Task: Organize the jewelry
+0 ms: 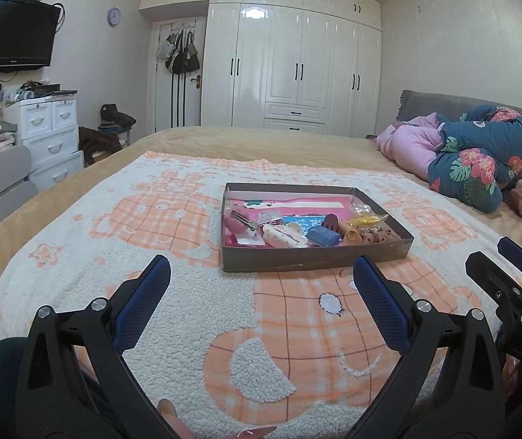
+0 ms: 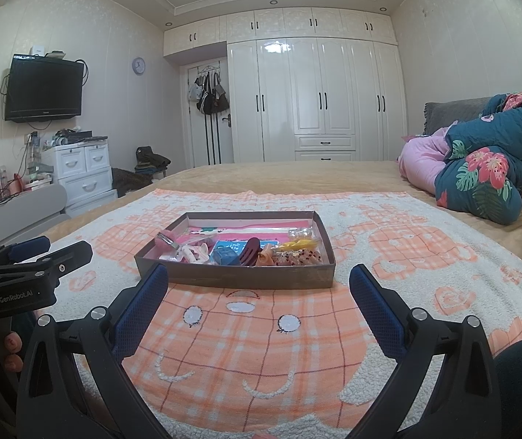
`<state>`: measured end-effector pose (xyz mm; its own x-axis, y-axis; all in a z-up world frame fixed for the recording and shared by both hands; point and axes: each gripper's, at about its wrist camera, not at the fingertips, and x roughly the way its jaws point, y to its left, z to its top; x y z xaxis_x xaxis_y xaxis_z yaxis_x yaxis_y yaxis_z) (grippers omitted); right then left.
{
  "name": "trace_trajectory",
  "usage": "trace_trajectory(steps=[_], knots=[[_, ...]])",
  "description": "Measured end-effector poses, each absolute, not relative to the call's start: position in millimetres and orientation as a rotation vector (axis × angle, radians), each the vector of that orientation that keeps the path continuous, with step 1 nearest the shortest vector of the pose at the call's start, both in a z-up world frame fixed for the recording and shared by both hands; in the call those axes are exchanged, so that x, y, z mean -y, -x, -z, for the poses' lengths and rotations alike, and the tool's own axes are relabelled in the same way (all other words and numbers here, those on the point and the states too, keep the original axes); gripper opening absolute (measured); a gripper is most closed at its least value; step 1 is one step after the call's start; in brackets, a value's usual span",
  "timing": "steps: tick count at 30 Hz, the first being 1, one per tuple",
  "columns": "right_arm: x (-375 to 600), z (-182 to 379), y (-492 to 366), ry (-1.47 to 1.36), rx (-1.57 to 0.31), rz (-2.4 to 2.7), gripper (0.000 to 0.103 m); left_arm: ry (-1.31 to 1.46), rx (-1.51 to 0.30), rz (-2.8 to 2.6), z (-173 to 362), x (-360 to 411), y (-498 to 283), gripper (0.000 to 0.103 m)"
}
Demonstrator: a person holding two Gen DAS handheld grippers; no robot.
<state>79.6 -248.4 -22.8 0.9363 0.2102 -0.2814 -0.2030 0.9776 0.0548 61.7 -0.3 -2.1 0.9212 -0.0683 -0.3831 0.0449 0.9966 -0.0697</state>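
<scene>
The blanket (image 2: 261, 347) is white with an orange plaid cartoon pattern. The box (image 2: 239, 276) is grey-brown, lined pink. The quilt (image 2: 487, 168) is teal with red flowers. The wardrobe (image 2: 315, 102) is glossy white.

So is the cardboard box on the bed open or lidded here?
Open. The cardboard box has no lid; hair clips and small accessories lie visible inside from both wrist views.

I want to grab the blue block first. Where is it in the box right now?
The blue block lies by the box's near wall, about mid-width, between the white dotted clip to its left and the dark red clip to its right.
</scene>
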Motion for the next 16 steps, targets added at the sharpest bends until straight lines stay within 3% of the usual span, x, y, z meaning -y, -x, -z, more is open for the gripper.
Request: trace_trajectory(steps=[11,16], knots=[[252,23,-85,-0.045,-0.303,-0.2,0.097,0.071,-0.412,0.028,3,-15,-66,0.092],[282,16,-130,-0.077,-0.357,-0.051,0.097,0.089,-0.531,-0.13,2,-55,-121,0.092]])
